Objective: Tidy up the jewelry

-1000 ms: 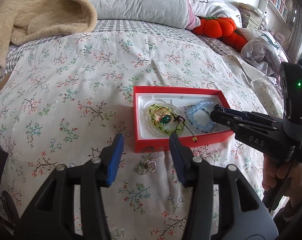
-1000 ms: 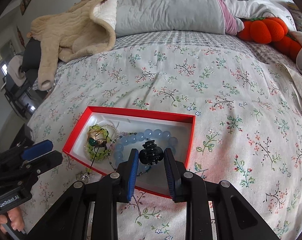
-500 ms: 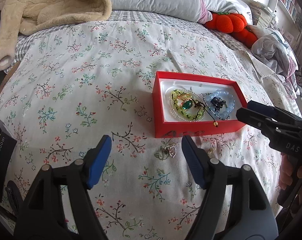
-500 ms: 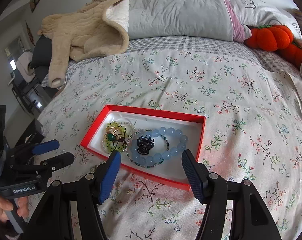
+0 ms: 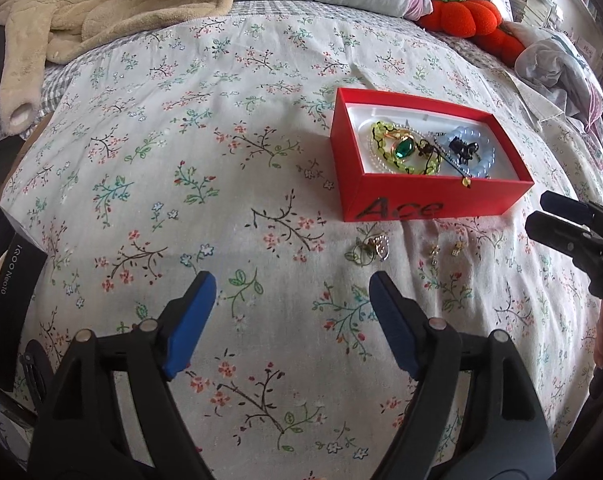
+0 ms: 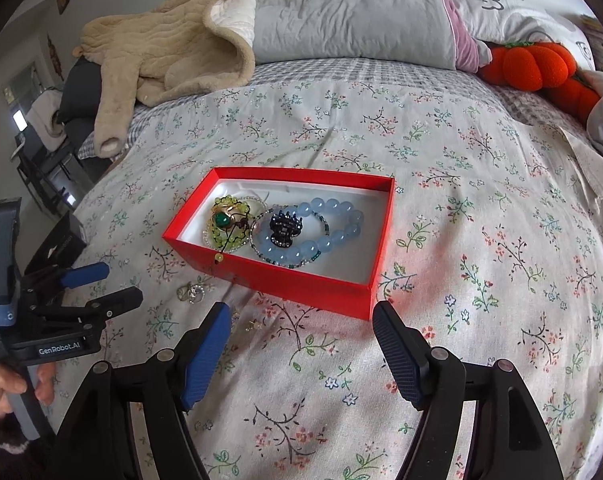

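The black hair claw (image 6: 284, 227) now lies inside the red box (image 6: 301, 284), on top of the pale blue bead bracelet (image 6: 333, 224); a second ago it sat pinched in the right tool (image 6: 301, 344), so that piece is delivered. The right tool has since backed off toward the near side of the box and stands wide open and empty, its blue pads (image 6: 205, 354) spread over the floral bedspread (image 6: 481, 280). The left tool (image 5: 291, 322) has pulled back as well, and its jaws have gone from fairly narrow to wide, holding nothing. Beside the bracelet in the box rests the green-stone piece (image 5: 401, 151) ringed by yellow-green beads. That leaves the loose bits on the bed: a small silvery charm cluster (image 5: 372, 247) lies just in front of the box's near wall, and two tiny gold studs (image 5: 447, 250) sit a little to its right, all apart from the box. By the look of it, the task is well along but not finished, and the left tool, lined up nearest the charm, seems the likely one to go next. These pieces are tiny and sit on soft fabric, so a pinch could catch the cloth or push a stud into a fold.
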`<state>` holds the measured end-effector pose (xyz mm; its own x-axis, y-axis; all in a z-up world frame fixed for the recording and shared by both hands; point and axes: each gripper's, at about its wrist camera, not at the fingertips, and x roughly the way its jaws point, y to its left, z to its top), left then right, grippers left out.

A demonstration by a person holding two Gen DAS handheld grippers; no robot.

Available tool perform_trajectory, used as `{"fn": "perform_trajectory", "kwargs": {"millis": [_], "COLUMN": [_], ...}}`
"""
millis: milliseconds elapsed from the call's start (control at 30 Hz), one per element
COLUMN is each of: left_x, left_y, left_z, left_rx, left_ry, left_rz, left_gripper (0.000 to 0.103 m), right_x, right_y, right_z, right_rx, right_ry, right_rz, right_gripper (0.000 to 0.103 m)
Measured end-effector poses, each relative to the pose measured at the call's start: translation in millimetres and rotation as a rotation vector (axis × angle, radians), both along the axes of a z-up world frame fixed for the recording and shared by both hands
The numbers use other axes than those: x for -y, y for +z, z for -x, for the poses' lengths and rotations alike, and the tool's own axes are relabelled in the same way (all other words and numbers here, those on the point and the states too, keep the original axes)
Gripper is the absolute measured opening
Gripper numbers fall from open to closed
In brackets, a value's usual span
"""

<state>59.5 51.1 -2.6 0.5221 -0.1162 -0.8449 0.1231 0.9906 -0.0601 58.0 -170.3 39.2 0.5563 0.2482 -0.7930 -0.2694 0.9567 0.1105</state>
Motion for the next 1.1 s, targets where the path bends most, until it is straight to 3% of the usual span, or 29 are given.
{"fn": "perform_trajectory", "kwargs": {"millis": [367,533,733,1100], "left_x": [14.0,21.0,32.6,38.1], "left_y": [-23.0,-29.0,-32.9,-30.5], "left_z": [1.6,-4.0,-11.0,-14.7], "left_rx": [-0.018,0.002,0.038,0.045], "left_ry": [-0.104,-0.178,-0.268,-0.336], "left_rz": [-0.035,-0.01,-0.007,0.014], "left_gripper": [0.079,0.079,0.064,0.027], "right_x": [-1.4,-1.5,0.5,5.3], "right_y": [-27.8,-33.0,-35.8,-39.8], "right_z": [5.3,2.7,-2.3,-4.0], "right_rx": [-0.068,-0.087,-0.095,-0.11], "right_ry": [-0.015,-0.025,-0.033,-0.031], "right_rz": [0.065,0.071,0.074,0.081], "right_gripper": [0.075,0.076,0.076,0.075]}}
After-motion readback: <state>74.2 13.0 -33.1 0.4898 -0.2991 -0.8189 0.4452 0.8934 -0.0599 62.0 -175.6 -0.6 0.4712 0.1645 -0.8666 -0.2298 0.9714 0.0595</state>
